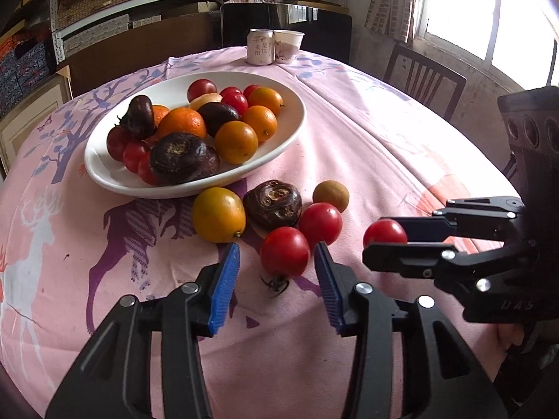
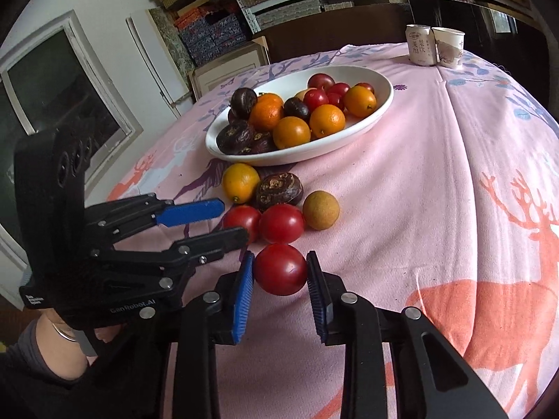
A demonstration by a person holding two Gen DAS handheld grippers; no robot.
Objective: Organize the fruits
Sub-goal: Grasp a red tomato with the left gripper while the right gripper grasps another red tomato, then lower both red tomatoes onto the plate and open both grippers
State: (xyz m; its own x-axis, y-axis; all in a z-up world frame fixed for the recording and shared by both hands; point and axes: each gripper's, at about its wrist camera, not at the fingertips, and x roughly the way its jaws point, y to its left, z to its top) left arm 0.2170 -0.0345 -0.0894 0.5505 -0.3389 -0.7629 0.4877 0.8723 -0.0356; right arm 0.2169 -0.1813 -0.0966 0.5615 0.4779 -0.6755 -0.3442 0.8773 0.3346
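I am holding a red tomato [image 2: 280, 269] clamped between the blue pads of the right gripper [image 2: 279, 272], close above the pink cloth [image 2: 436, 181] and just short of the loose fruit. The left gripper [image 1: 276, 256] is hanging with its fingers spread wide and nothing in them, framing a second tomato [image 1: 284, 252] that is lying on the cloth with a small dark stem cap [image 1: 276, 284] beside it. Four more pieces are waiting just beyond it: a third tomato [image 1: 320, 222], a dark ridged fruit [image 1: 273, 203], an orange [image 1: 218, 214] and a small brown round fruit [image 1: 331, 195], all bunched close together near the front rim of the white bowl [image 1: 290, 139]. The bowl is already carrying a heap of oranges, tomatoes and dark fruit. A can [image 1: 260, 47] and a paper cup [image 1: 288, 46] are standing at the table's far edge, well apart from the work. I judge the step in hand to be carrying the gripped tomato to the bowl; the next move is calling for a lift clear of the rim, a reach over the pile, and a gentle release into the open space on the bowl's near right, so nothing rolls out.
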